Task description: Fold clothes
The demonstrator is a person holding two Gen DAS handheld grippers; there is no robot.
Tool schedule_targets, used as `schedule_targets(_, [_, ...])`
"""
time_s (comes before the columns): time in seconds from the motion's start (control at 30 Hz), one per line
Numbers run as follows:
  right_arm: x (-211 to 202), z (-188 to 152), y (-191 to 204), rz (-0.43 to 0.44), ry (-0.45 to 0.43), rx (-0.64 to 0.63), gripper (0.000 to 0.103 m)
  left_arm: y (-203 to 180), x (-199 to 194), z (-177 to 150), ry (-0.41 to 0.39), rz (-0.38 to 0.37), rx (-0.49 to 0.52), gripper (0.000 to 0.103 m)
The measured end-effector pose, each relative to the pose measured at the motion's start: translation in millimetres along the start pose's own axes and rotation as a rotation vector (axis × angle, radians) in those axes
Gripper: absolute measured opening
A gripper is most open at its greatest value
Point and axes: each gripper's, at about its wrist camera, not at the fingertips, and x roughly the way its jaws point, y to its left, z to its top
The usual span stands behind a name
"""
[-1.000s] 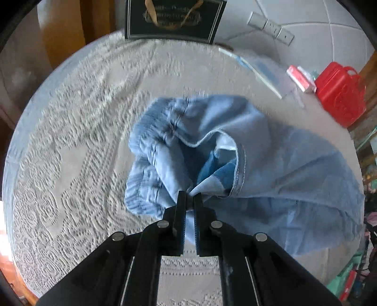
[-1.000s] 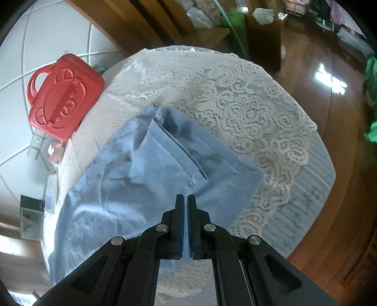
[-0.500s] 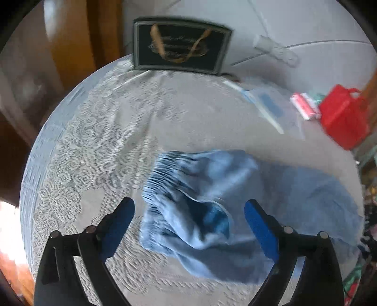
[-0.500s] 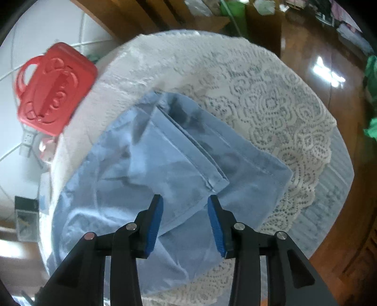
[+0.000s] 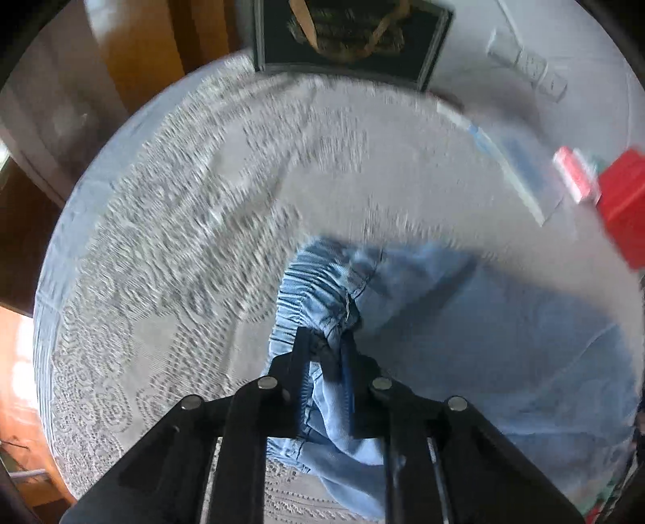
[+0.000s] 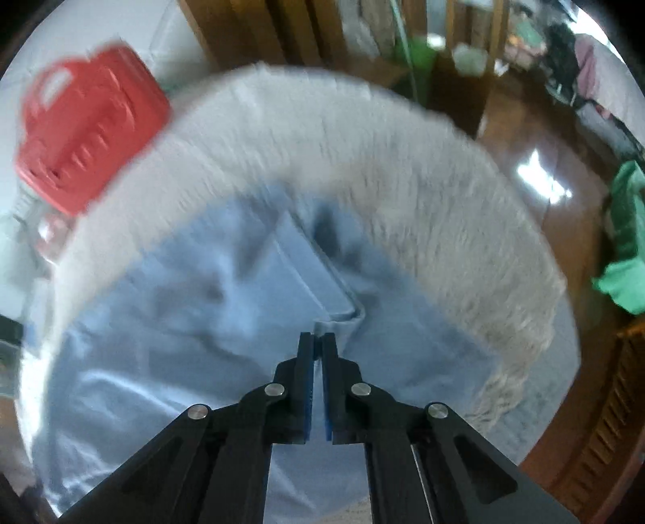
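Light blue denim trousers (image 5: pixel 483 334) lie crumpled on a round table under a white lace cloth (image 5: pixel 169 242). My left gripper (image 5: pixel 325 346) is shut on the gathered elastic waistband (image 5: pixel 302 294), with cloth bunched between its fingers. In the right wrist view the trousers (image 6: pixel 193 322) spread across the table, and my right gripper (image 6: pixel 317 342) is shut on a hem edge (image 6: pixel 334 318) near the leg end. Both views are motion-blurred.
A red plastic case (image 6: pixel 88 133) stands at the table's far side, also in the left wrist view (image 5: pixel 621 209). A dark framed sign (image 5: pixel 346 36) leans at the back. A clear bag (image 5: pixel 512 169) lies near the case. Wooden floor (image 6: pixel 544 161) surrounds the table.
Both grippers opened half a second ago and have now closed again on the trousers, the left on the waistband, the right on the hem. Both cameras are moving.
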Motion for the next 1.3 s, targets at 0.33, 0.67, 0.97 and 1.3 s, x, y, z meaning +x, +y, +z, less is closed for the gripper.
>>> schedule_targets(0.33, [-75.9, -20.6, -68.9, 0.012, -0.088, 0.103, 0.001, 15.2, -12.0, -23.3, 0.022, -0.021, 0.035, 0.014])
schedule_targets(0.67, [21.1, -16.9, -29.9, 0.059, 0.063, 0.142, 0.020, 10.3, 2.8, -12.6, 0.038, -0.001, 0.033, 0.014])
schedule_targets(0.97, [71.7, 1.6, 12.4, -0.138, 0.110, 0.046, 0.003, 7.2, -2.7, -2.6, 0.022, 0.003, 0.033, 0.014])
schedule_targets(1.3, [-70.5, 14.8, -2.5, 0.070, -0.174, 0.056, 0.004, 23.6, -48.3, 10.5, -0.059, -0.085, -0.001, 0.014])
